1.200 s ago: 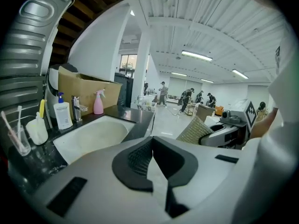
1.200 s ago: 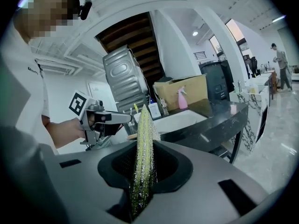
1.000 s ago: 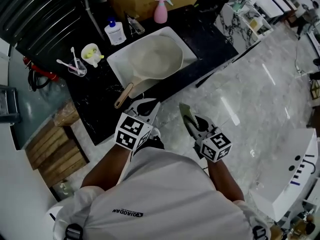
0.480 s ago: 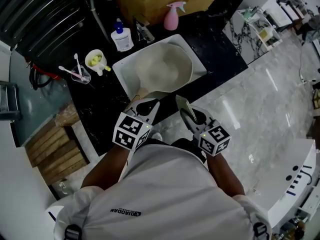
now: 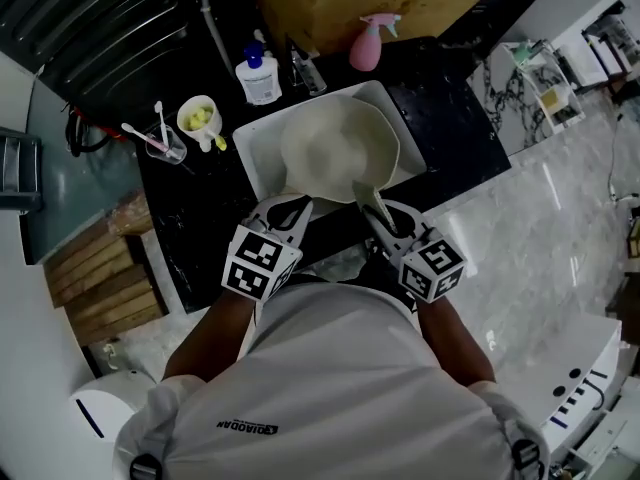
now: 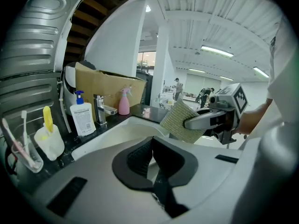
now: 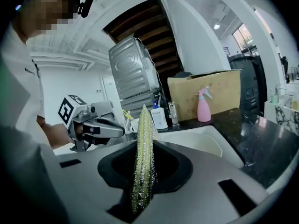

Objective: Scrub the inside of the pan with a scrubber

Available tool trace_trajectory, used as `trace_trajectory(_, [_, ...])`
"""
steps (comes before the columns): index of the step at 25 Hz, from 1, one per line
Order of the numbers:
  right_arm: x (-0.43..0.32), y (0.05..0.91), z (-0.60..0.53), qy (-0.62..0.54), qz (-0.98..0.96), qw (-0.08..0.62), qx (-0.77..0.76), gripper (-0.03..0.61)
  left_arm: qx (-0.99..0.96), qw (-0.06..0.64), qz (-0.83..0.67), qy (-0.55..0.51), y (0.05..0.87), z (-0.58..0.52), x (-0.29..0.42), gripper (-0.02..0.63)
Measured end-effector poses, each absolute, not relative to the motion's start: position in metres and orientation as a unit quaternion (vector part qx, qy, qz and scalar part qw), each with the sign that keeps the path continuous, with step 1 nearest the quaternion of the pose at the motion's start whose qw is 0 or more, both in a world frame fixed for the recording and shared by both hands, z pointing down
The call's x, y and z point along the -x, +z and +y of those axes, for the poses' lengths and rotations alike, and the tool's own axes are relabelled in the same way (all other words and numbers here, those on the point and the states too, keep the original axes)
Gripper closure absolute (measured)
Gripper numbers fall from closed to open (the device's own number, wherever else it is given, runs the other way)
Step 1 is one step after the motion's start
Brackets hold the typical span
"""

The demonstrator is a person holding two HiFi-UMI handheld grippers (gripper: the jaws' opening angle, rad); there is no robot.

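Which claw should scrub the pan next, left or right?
Right looks better placed. The right claw is shut on the scrubber, and it sits at the near edge of the pan in the sink. The left claw is shut with nothing in it.

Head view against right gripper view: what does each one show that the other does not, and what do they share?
Only the head view: the pan lying in the sink, seen from above, and a wooden pallet. Only the right gripper view: how the right claw pinches the scrubber, edge-on between its jaws. Both: the pink spray bottle, the cardboard box and the left claw, shut and empty.
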State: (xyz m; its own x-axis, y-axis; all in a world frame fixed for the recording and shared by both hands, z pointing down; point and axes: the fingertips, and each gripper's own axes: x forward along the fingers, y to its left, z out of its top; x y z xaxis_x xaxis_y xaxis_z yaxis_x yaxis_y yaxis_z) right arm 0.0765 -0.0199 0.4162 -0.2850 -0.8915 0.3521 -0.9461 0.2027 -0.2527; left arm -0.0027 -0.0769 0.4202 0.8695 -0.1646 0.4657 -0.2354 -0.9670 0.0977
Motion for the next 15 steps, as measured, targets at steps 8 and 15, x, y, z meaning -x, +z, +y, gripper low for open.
trace_trajectory(8, [-0.122, 0.421, -0.066, 0.216, -0.828, 0.098, -0.508, 0.503, -0.946, 0.101, -0.209, 0.228, 0.426, -0.114, -0.036, 0.598])
trace_trajectory(15, [-0.16, 0.424, -0.089, 0.214, -0.863, 0.116, -0.443, 0.503, -0.931, 0.1, -0.265, 0.23, 0.426, -0.12, -0.074, 0.598])
